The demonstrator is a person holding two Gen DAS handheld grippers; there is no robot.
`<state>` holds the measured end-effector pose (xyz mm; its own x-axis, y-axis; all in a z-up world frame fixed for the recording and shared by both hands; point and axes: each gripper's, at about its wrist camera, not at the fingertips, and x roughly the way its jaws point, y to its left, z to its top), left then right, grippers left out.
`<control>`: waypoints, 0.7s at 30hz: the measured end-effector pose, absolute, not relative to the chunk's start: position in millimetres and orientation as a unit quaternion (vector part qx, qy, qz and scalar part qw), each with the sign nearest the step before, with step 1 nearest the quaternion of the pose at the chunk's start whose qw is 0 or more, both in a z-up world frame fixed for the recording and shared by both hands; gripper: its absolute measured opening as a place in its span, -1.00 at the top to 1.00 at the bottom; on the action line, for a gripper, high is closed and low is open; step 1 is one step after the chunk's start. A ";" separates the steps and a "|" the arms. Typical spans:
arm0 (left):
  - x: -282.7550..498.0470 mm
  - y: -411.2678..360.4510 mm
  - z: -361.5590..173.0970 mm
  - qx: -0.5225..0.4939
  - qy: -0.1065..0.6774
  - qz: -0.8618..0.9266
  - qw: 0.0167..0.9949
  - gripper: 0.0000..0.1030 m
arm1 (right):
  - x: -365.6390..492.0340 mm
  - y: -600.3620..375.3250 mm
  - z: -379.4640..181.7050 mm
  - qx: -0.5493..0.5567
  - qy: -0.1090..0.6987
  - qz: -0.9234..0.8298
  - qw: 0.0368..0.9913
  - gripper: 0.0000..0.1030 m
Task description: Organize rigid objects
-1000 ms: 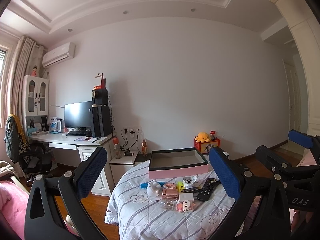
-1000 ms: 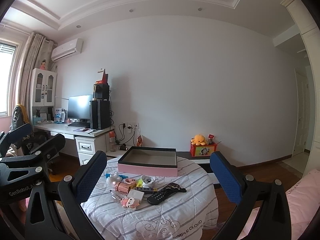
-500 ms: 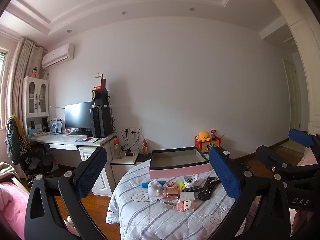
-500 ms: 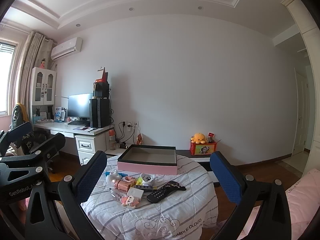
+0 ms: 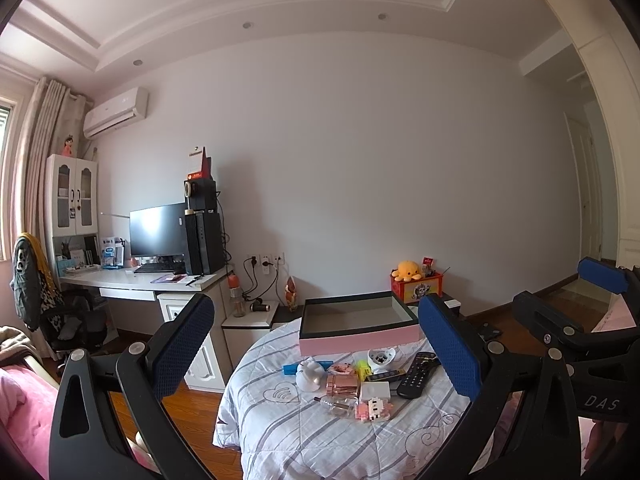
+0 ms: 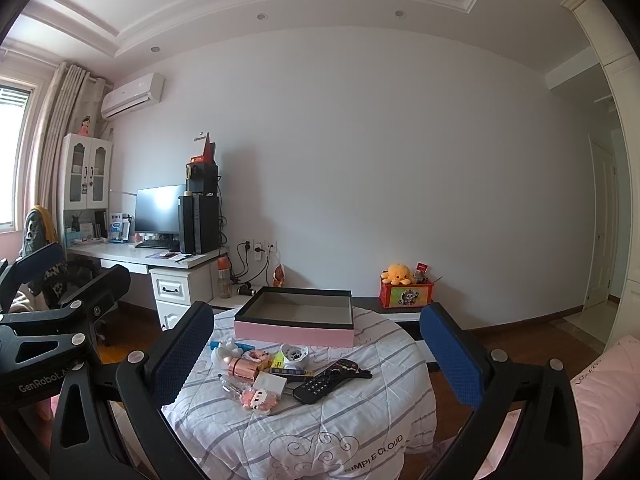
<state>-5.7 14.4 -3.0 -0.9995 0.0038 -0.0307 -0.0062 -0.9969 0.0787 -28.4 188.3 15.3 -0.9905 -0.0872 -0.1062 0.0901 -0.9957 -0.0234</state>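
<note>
A round table under a striped white cloth (image 6: 304,432) holds an open pink box with a black rim (image 6: 296,328) at its far side. In front of the box lies a small heap: two black remotes (image 6: 332,380), a copper-pink cylinder (image 6: 243,369), a white square block (image 6: 270,384), a pink toy figure (image 6: 258,399), a white figurine (image 5: 308,374) and a white dish (image 6: 294,354). My left gripper (image 5: 316,348) and my right gripper (image 6: 316,352) both stand open, held back from the table with nothing between their fingers.
A white desk (image 5: 148,284) with monitor, tower and chair fills the left wall. A low dark shelf behind the table carries a red box with an orange plush (image 6: 404,286). Pink bedding (image 6: 600,392) lies at the right, wood floor around the table.
Both views have shifted slightly: the table and its objects sit a little higher and nearer in the frames. The objects themselves have not moved, and both grippers stay open.
</note>
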 end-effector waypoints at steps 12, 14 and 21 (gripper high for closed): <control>-19.7 12.2 -18.3 -0.041 0.044 0.998 0.001 -1.00 | -40.2 185.8 5.9 0.074 0.018 -0.996 0.046 -1.00; -28.9 10.8 -24.9 -0.056 0.044 0.997 0.005 -1.00 | -48.8 185.7 -1.3 0.086 0.018 -0.995 0.049 -1.00; -78.7 3.4 -66.0 -0.138 0.019 0.990 0.024 -1.00 | -91.3 185.4 -40.4 0.154 0.005 -0.984 0.088 -1.00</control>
<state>-78.7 3.4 -66.0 -0.9605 0.0431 -0.2749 -0.0537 -0.9981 0.0309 -91.3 185.4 -40.4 -0.9369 -0.1719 -0.3045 0.1751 -0.9844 0.0171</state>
